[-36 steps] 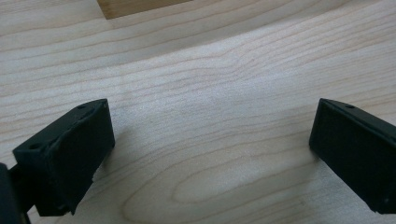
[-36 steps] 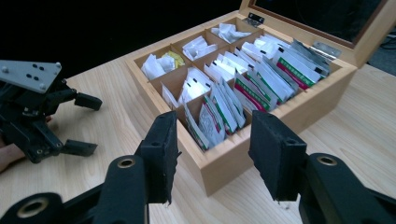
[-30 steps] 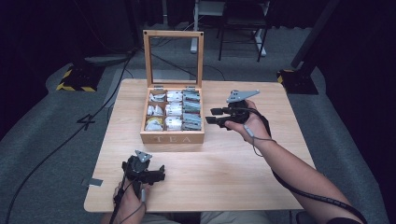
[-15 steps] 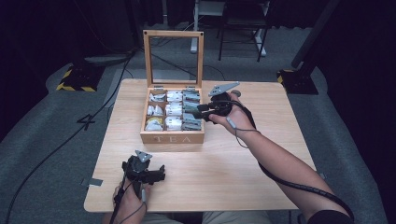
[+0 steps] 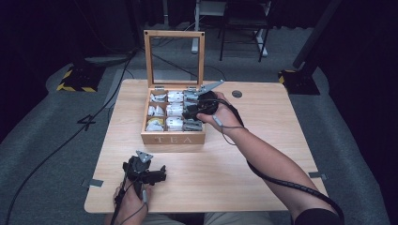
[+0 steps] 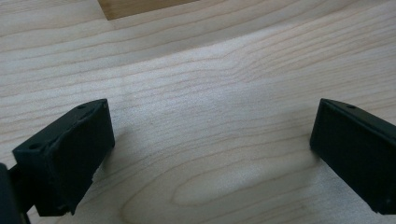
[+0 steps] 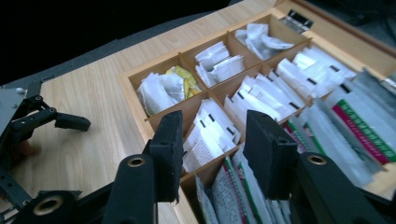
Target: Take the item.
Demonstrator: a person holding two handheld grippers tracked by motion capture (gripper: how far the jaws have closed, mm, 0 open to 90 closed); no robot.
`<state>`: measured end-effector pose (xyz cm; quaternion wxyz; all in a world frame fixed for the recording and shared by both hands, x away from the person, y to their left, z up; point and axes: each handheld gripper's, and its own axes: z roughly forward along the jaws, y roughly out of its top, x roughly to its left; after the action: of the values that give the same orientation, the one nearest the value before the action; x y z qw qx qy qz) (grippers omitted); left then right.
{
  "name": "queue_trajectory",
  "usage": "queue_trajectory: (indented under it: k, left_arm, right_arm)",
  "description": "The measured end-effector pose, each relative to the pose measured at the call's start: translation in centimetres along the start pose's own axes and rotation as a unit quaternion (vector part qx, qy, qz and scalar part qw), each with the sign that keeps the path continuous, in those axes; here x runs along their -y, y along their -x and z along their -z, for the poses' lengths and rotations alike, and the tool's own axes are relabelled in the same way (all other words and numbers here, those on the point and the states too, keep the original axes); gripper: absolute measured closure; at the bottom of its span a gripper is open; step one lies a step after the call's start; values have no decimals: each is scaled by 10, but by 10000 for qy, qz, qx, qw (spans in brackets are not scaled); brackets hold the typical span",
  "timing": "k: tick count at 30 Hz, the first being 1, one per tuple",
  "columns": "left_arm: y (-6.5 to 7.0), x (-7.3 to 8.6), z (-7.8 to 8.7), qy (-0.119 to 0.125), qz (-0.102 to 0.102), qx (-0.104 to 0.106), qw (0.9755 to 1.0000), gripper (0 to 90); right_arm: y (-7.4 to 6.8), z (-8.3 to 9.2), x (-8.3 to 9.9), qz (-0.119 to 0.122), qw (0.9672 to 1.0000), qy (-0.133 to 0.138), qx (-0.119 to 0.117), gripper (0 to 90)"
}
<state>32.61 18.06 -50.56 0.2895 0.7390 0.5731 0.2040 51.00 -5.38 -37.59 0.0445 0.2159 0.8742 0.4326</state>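
A wooden tea box [image 5: 173, 139] stands on the table with its glass lid [image 5: 148, 61] upright. Its compartments hold white sachets [image 7: 205, 135], green-striped sachets [image 7: 233, 186] and a yellow bag [image 7: 187, 81]. My right gripper [image 5: 187, 112] hovers over the box's right column, pointing left. Its jaws [image 7: 212, 140] have just been closing and stand partly apart, with nothing pressed between them and sachets showing below the gap. Near the front left edge, my left gripper [image 5: 162, 172] rests low over the bare wood, open and empty [image 6: 212, 149].
The light wooden table [image 5: 281, 140] has a round cable hole [image 5: 237, 93] behind the box at the right. Tape marks sit at its left edge [image 5: 95, 183] and right edge [image 5: 314, 175]. A chair [image 5: 241, 18] and floor cables lie beyond the far side.
The right hand has moved left from beside the box to above its right column, and its jaws have narrowed. The left gripper has stayed where it was.
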Motion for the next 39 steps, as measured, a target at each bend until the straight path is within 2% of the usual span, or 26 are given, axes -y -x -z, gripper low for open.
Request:
queue_trajectory:
  k: [5,15,19,23,27,31,34,39]
  left_arm:
    - [0,-1,0,-2,-16,-21,10000,2]
    - [0,-1,-1,-2,-2,-22,10000,2]
    - [0,-1,-1,4,-9,-29,10000,2]
    - [0,-1,-1,-1,-10,-25,10000,2]
    - [0,-1,-1,-2,-7,-24,10000,2]
    - [0,-1,-1,6,-5,-29,10000,2]
    - [0,-1,-1,6,-5,-28,10000,2]
    - [0,-1,-1,6,-7,-30,10000,2]
  right_arm:
    - [-1,-14,0,-16,9998,-214,-38,607]
    - [-13,-40,1,-36,9993,-327,-183,619]
    - [-14,-50,4,-67,9990,-411,-160,624]
    - [-11,-56,8,-153,9985,-507,-128,645]
    - [-11,-62,10,-274,9972,-654,-219,713]
    - [-14,-67,10,-271,9967,-712,-284,718]
    - [-15,-72,10,-245,9964,-770,-256,735]
    - [-14,-78,13,-370,9953,-876,-185,747]
